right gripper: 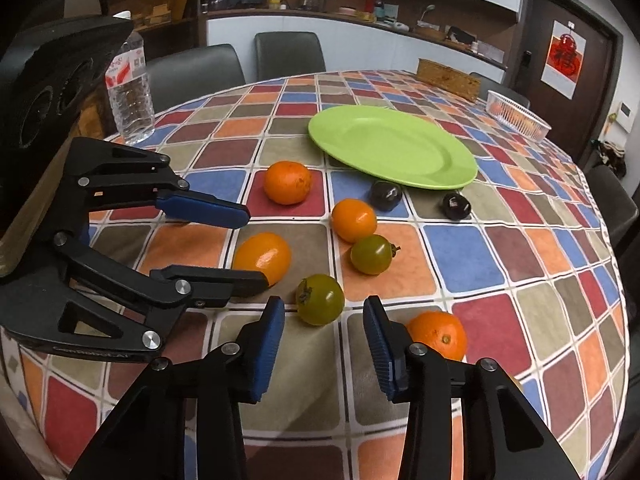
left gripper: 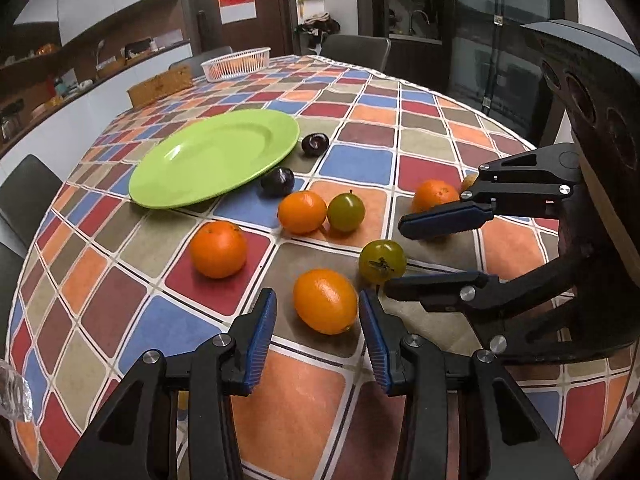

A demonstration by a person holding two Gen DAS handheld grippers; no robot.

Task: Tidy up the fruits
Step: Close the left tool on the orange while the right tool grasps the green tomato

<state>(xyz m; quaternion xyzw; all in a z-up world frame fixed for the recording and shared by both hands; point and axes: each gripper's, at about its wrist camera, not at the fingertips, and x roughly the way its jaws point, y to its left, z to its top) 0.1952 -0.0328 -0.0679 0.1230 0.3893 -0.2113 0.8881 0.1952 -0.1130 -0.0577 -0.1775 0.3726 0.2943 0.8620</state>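
Several oranges, two green tomatoes and two dark plums lie loose on the checkered tablecloth near an empty green plate (left gripper: 212,156) (right gripper: 394,144). My left gripper (left gripper: 318,328) is open, its jaws either side of an orange (left gripper: 325,301), which also shows in the right wrist view (right gripper: 262,256). My right gripper (right gripper: 324,340) is open just behind a green tomato (right gripper: 320,299), seen in the left wrist view too (left gripper: 382,261). Another orange (right gripper: 438,334) lies by its right finger. Each gripper shows in the other's view: the right (left gripper: 394,256), the left (right gripper: 256,246).
A water bottle (right gripper: 130,92) stands at the table's left edge. A white basket (left gripper: 236,63) and a woven box (left gripper: 160,87) sit at the far side. Chairs surround the table. Further fruit: oranges (left gripper: 218,249) (left gripper: 302,212), a tomato (left gripper: 346,212), plums (left gripper: 278,181) (left gripper: 315,145).
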